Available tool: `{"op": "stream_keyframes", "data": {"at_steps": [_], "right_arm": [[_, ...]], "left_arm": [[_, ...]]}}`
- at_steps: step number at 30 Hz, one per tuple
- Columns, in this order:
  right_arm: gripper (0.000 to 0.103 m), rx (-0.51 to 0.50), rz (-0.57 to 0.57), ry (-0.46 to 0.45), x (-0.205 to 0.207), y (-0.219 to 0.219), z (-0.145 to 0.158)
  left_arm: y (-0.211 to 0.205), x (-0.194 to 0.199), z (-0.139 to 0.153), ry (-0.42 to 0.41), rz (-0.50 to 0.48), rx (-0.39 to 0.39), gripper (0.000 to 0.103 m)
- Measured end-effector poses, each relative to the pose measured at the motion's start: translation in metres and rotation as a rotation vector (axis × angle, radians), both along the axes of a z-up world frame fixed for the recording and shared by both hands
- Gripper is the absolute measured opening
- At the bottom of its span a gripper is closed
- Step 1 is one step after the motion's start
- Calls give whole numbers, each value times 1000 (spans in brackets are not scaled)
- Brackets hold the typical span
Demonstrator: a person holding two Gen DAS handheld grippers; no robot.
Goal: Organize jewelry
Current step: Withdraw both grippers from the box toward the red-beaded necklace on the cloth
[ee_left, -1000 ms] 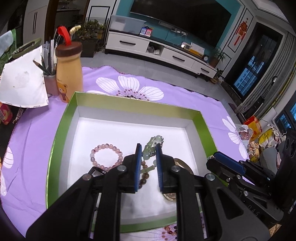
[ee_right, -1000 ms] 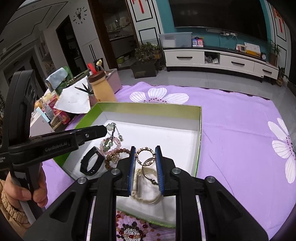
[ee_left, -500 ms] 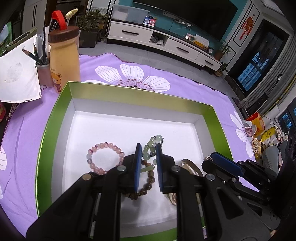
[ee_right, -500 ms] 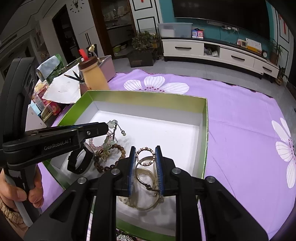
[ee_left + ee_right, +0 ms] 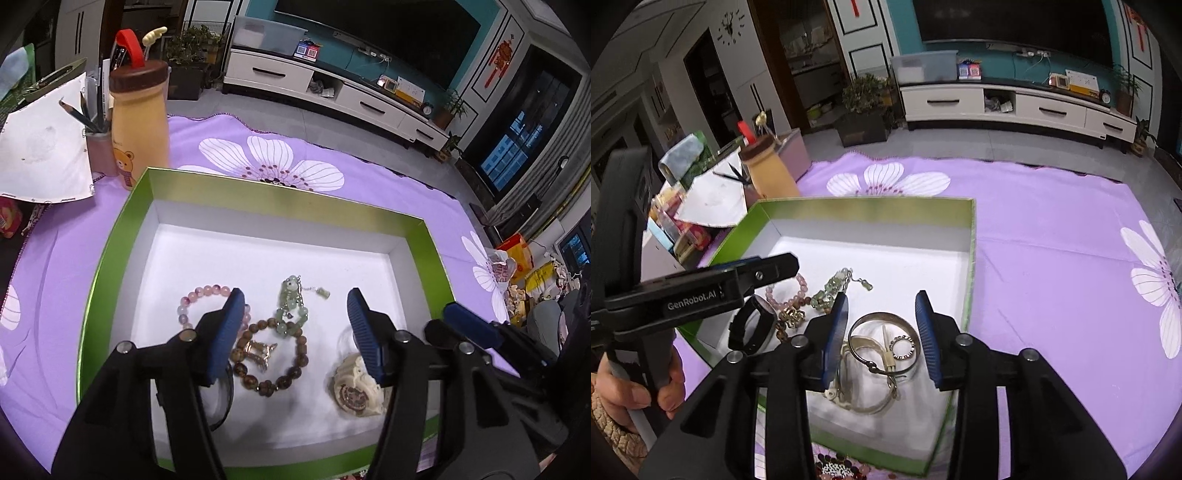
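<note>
My table's purple flowered cloth [image 5: 110, 229] carries the green box [image 5: 110, 236], a bear bottle [image 5: 138, 122] at eleven o'clock, a TV cabinet [image 5: 1015, 103] beyond; both my left hand-held gripper [image 5: 293, 314] and right hand-held gripper [image 5: 882, 321] are opening, empty, over bracelets [image 5: 273, 354] inside.

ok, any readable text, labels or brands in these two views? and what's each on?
"GenRobot.AI": on the side of the left claw, seen from the right wrist view.
Print beside the bear on the yellow bottle: too small to read.
QR-code cards and red wall ornament: unreadable.
Watch dial: blurred.
</note>
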State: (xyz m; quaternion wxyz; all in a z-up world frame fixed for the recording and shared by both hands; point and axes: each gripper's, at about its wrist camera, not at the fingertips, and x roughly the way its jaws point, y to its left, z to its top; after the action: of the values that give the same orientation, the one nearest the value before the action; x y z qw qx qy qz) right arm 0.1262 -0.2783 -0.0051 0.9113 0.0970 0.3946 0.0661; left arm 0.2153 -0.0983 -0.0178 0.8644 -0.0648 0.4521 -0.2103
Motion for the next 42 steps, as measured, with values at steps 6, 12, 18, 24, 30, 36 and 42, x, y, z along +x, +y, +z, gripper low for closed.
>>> {"op": "stream_keyframes", "data": {"at_steps": [6,12,18,24,30,36,42], "right_arm": [[38,20,-24,-54,-31,-15,18],[38,-2,-24,-91,-72,-23,29],[38,4,6,-54,-110,-21,15],[38,-34,55,56,-121,-3,-29],[38,-56,112,102,-108,9,-56],[37,-75,140,102,-89,14,-60],[27,-91,127,131,-80,16,-71]], "left_arm": [[9,-20,17,-43,5,0,62],[17,-57,37,-103,-18,10,63],[19,-113,41,-121,-88,45,63],[12,-153,0,-45,-134,81,60],[2,-147,-43,20,-134,110,40],[-11,-137,-48,-1,-179,143,39],[-22,-132,-58,7,-210,170,35]]}}
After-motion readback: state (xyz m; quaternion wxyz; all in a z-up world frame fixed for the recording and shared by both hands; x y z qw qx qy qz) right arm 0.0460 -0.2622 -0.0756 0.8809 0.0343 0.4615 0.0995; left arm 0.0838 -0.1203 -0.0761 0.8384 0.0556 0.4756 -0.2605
